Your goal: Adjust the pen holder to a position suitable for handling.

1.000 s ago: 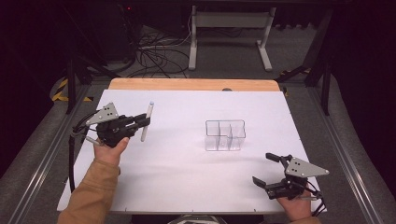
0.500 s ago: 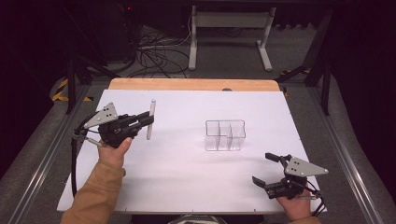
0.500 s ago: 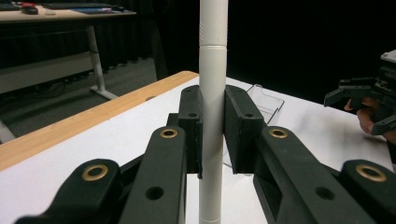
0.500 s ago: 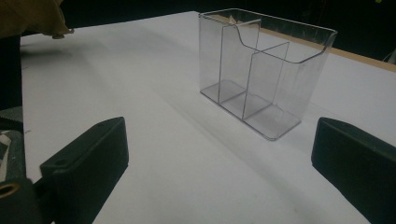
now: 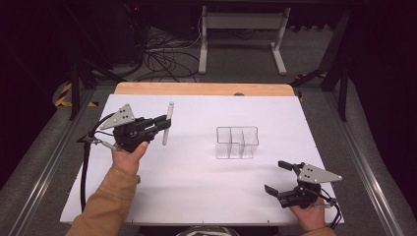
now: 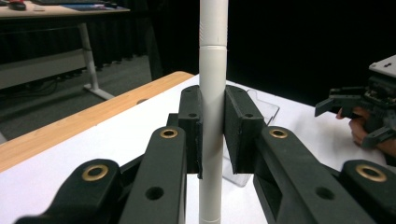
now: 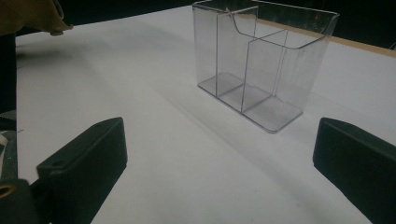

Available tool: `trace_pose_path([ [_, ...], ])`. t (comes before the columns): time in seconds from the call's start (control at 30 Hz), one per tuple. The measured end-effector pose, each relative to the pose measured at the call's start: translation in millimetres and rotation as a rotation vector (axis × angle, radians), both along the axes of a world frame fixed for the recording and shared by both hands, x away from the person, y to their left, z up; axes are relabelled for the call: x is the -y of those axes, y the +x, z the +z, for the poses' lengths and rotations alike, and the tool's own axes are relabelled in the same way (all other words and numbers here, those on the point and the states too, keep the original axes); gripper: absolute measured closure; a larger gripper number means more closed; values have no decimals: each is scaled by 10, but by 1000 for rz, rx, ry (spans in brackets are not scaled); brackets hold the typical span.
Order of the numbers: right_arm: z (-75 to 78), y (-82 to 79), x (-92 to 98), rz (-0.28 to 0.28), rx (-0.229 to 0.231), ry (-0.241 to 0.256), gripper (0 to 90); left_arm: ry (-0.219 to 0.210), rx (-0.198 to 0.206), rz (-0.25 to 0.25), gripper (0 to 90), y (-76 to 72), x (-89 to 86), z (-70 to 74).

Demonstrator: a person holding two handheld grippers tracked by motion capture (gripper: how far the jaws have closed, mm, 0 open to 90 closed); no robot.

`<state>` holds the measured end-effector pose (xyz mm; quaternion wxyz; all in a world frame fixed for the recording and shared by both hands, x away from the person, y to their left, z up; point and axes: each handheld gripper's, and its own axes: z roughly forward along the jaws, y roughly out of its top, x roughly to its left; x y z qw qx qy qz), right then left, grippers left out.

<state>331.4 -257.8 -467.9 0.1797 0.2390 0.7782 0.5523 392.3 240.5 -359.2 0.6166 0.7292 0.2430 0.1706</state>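
Note:
A white marker pen (image 5: 167,123) stands upright in my left gripper (image 5: 161,122), above the left part of the white table. In the left gripper view the jaws are shut on the marker (image 6: 213,93) at its middle. A clear plastic organiser (image 5: 237,142) with three compartments stands empty at the table's middle right; it also shows ahead in the right gripper view (image 7: 261,60). My right gripper (image 5: 275,177) rests low at the front right, jaws wide open, nothing between them.
The white table sheet (image 5: 196,196) ends in a wooden strip (image 5: 196,89) at the far edge. Cables and a metal stand's legs (image 5: 241,44) lie on the floor beyond. A black cable (image 5: 84,167) trails from the left gripper.
My left gripper has carried the marker slightly right and forward over the table, turning it more upright. The right gripper has stayed put.

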Motion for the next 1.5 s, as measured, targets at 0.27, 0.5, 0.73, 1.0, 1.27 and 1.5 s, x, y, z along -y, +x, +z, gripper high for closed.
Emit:
trace_pose_path([
  [0.27,3,0,-4,9,3,7,34,3,-7,-48,784,75,194,106],
  [0.5,10,-8,1,15,8,8,34,12,-13,-83,784,157,411,179],
  [0.73,15,-15,4,19,13,11,34,-11,-28,-124,784,216,589,237],
  [1.0,19,-19,4,22,15,10,34,7,-27,-155,784,264,825,269],
  [1.27,20,-22,5,27,14,11,34,1,-24,-172,784,318,1007,280],
  [1.5,21,-25,6,28,13,12,35,12,-17,-183,784,349,1162,257],
])
